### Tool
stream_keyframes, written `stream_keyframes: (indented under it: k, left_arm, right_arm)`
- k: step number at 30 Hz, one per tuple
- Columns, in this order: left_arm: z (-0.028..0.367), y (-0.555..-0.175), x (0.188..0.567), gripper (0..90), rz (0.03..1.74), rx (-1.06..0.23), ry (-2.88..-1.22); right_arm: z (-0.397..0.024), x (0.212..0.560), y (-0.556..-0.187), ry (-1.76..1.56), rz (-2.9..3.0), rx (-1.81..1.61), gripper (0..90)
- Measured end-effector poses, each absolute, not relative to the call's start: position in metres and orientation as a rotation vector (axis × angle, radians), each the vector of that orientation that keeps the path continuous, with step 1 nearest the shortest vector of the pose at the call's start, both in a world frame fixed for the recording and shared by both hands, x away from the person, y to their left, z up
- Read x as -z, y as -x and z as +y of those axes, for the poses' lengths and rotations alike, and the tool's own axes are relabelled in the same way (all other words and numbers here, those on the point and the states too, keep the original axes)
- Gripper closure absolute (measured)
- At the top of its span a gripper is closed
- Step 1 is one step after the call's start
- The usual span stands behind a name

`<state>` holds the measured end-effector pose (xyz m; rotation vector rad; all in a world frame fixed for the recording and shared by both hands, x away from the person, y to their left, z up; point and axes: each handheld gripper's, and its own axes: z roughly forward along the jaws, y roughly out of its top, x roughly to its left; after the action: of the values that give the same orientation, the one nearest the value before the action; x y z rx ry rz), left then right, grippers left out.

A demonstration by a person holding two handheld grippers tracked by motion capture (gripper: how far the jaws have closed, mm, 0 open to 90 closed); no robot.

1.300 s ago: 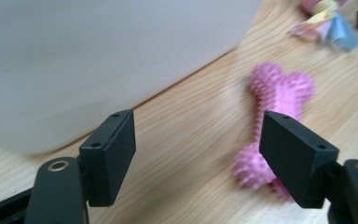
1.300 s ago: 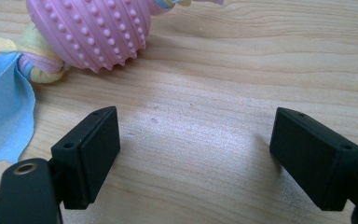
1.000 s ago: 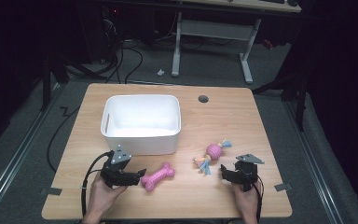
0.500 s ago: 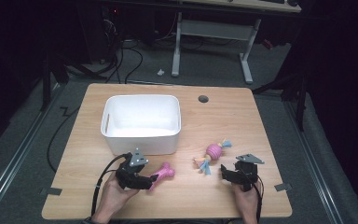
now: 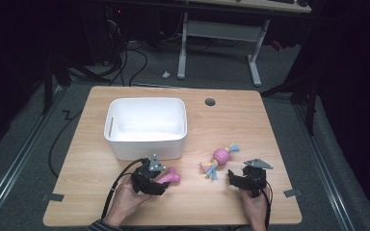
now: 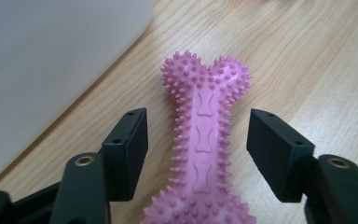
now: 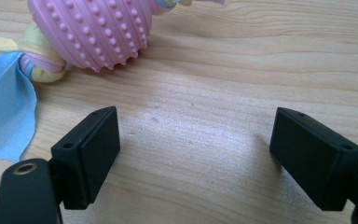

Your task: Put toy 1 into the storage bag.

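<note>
High view: left gripper point(image 5: 160, 183) low at the table's point(image 5: 279, 125) near edge, just in front of the white bin point(image 5: 147, 126), set over the pink spiky bone point(image 5: 169, 177); the bone's far end pokes out toward the right. Right gripper point(image 5: 237, 180) sits well apart, near the pink ball toy point(image 5: 220, 156) with cloth tails.

Left gripper view: bone point(image 6: 205, 140) lies lengthwise between the two jaws, on the wood. Jaws about half open, have just been closing; a gap shows on each side, pads not touching yet. Bin wall point(image 6: 51, 60) at the left.

Right gripper view: jaws wide apart, nothing between them, bare wood. Ball toy point(image 7: 93, 30) ahead, off to the left.
</note>
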<state>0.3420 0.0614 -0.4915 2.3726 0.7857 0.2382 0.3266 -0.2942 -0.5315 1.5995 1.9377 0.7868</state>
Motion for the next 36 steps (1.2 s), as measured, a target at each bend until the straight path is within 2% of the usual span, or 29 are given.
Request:
stream_keyframes:
  k: [18, 26, 36]
  left_arm:
    - [0.051, -0.349, 0.504, 45.2, 0.783, -0.214, -2.445]
    - [0.049, -0.349, 0.506, 56.6, 0.767, -0.199, -2.452]
    - [0.050, -0.346, 0.501, 58.8, 0.767, -0.236, -2.461]
  right_arm:
    - [-0.294, 0.532, -0.327, -1.599, 1.937, -0.788, 15.8]
    - [-0.294, 0.532, -0.327, -1.599, 1.937, -0.788, 15.8]
    - [-0.294, 0.532, -0.327, -1.599, 1.937, -0.787, 15.8]
